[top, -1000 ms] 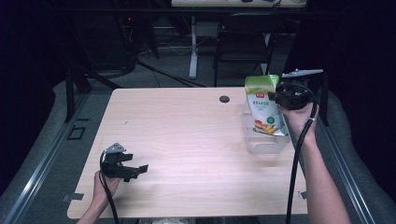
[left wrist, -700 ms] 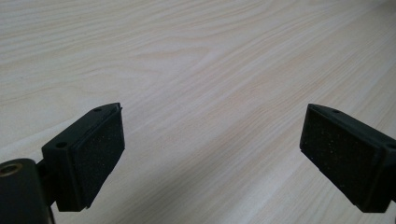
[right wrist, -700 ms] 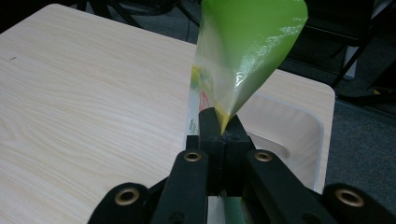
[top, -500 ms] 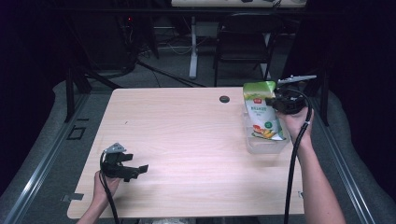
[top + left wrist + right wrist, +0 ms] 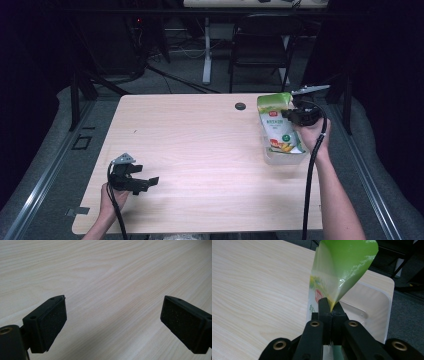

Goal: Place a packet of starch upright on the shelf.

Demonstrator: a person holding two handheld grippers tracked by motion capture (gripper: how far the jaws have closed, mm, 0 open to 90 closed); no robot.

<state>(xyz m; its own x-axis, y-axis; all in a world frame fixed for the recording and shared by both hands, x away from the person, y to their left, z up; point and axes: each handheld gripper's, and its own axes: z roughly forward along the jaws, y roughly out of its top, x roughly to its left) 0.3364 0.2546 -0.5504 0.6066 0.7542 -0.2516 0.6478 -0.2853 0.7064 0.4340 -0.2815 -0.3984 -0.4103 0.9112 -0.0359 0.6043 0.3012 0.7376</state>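
Between the clenched jaws of the right gripper (image 5: 329, 308) hangs the green pouch (image 5: 278, 122), lowering into the clear tub (image 5: 285, 156) beneath, likely needing release next, while the left gripper (image 5: 113, 322) idles released.

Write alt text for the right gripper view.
The right gripper, shut, pinches the edge of a glossy green plastic snack bag above a clear plastic container on the pale wooden table.
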